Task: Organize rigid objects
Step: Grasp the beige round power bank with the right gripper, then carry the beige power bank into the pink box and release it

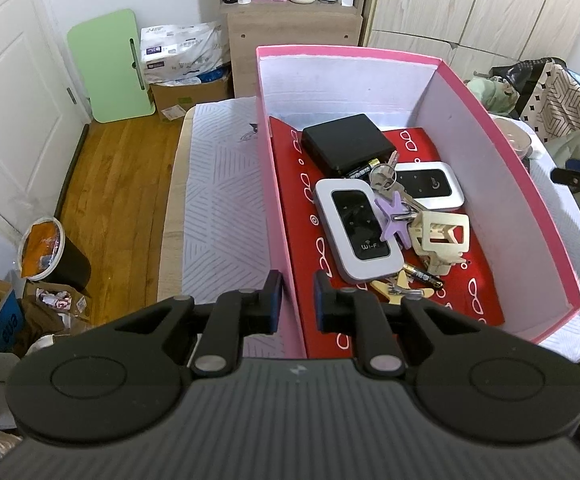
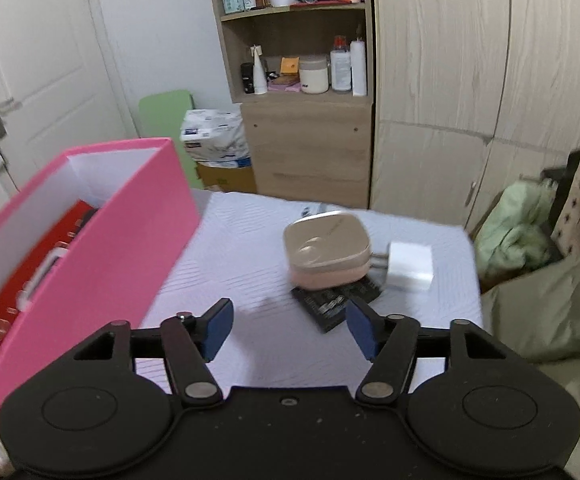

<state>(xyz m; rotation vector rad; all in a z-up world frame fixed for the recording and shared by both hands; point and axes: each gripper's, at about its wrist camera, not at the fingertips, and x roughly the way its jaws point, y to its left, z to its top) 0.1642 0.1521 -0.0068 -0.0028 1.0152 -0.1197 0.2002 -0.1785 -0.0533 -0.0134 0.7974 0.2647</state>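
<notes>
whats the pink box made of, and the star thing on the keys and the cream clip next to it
Pink box: looks like cardboard, matte pink outside and plain white inside, with thin flat walls and sharp folded edges. Star keyring: seemingly soft rubber or silicone, dull lilac with rounded arms, though hard plastic is possible. Cream clip: likely moulded plastic, smooth and slightly glossy, with open cut-outs.

Left gripper (image 1: 298,300) clamps the near-left wall of the pink box (image 1: 530,208), one finger on each side. Inside, on a red liner: black case (image 1: 348,144), two Wi-Fi routers (image 1: 356,228), keys (image 1: 386,180), battery (image 1: 424,278).
</notes>
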